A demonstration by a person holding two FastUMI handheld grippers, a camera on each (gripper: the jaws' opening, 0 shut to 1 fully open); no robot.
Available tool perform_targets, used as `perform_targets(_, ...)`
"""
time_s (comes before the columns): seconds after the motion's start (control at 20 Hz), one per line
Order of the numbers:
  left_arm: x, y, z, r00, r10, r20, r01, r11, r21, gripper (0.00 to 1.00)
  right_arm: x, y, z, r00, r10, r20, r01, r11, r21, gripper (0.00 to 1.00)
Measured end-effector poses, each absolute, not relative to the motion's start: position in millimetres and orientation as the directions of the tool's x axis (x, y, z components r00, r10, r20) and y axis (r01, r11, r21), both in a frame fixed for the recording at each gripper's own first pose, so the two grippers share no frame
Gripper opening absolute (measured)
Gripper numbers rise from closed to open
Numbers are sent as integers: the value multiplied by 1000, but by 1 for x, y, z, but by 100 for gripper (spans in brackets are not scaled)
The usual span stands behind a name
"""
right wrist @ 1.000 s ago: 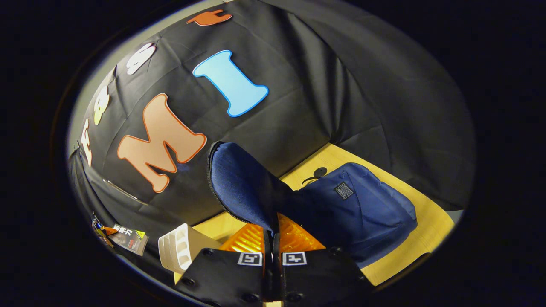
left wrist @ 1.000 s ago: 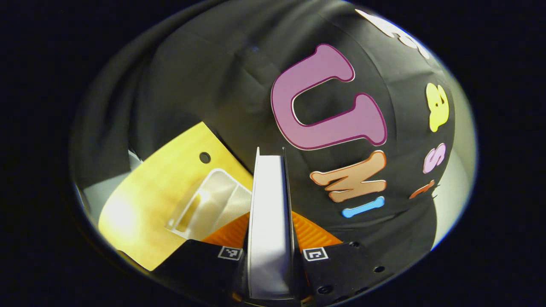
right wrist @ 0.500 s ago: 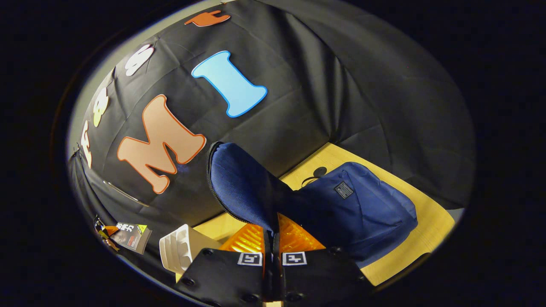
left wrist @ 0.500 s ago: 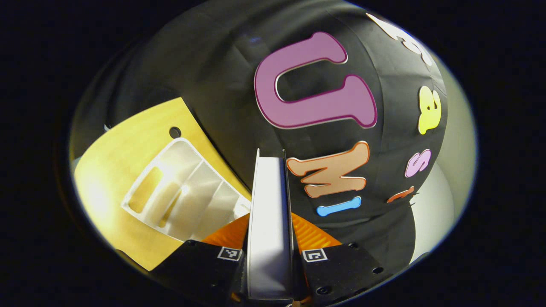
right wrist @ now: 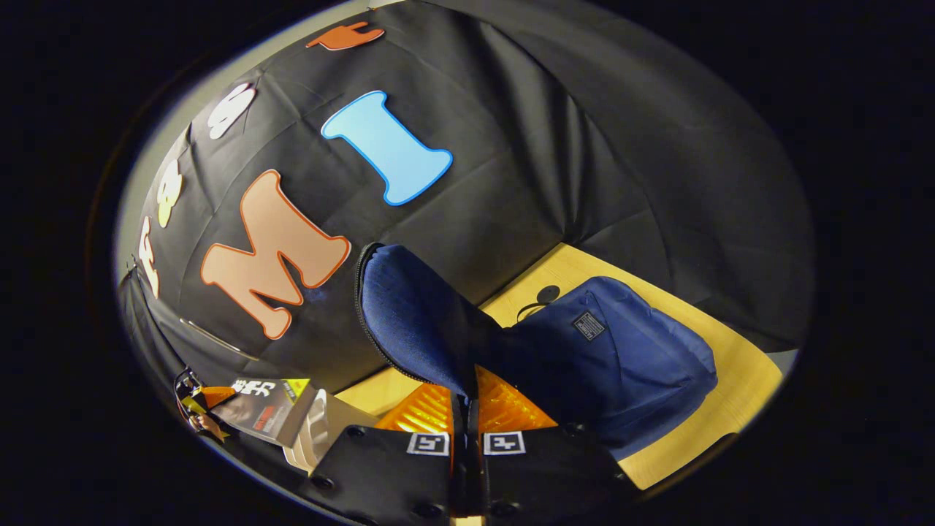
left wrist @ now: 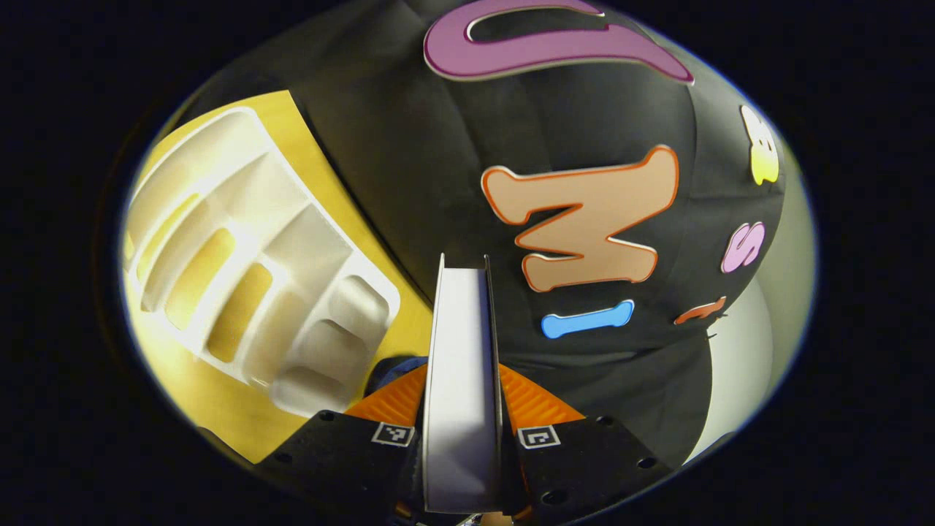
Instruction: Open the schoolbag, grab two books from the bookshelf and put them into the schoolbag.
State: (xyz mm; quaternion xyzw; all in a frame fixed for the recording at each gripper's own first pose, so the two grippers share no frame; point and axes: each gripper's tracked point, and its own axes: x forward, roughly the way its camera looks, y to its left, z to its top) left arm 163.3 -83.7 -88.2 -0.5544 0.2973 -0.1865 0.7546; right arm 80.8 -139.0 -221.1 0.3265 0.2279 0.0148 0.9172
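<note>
Above the yellow bench (left wrist: 321,172), the left gripper (left wrist: 462,409) clamps a white-edged book (left wrist: 462,380) upright between its fingers, beside the white bookshelf (left wrist: 248,256) lying on the bench. In the right gripper view, the right gripper (right wrist: 466,409) pinches the raised flap (right wrist: 413,321) of the blue schoolbag (right wrist: 621,365), which sits on the bench against the wall.

No text can be read with certainty. The schoolbag (right wrist: 621,358) carries a small dark label (right wrist: 588,326), but its print is too small. The book (right wrist: 266,410) near the desk's edge has white characters on its cover, too blurred to read.
</note>
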Motion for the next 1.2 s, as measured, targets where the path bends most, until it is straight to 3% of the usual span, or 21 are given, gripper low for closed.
perform_targets(0.25,181,-185,-125,689,-670,-275,-67,320,-945,37,80,-139,-222,901,183,-394,119,768,629,2)
perform_targets(0.75,204,-323,-204,639,-685,-350,-95,381,-920,37,86,-144,-211,910,196,-366,103,749,655,4)
perform_targets(1.2,205,-415,-248,650,-689,-321,-142,306,-942,37,87,-131,-211,896,265,-357,37,756,653,3)
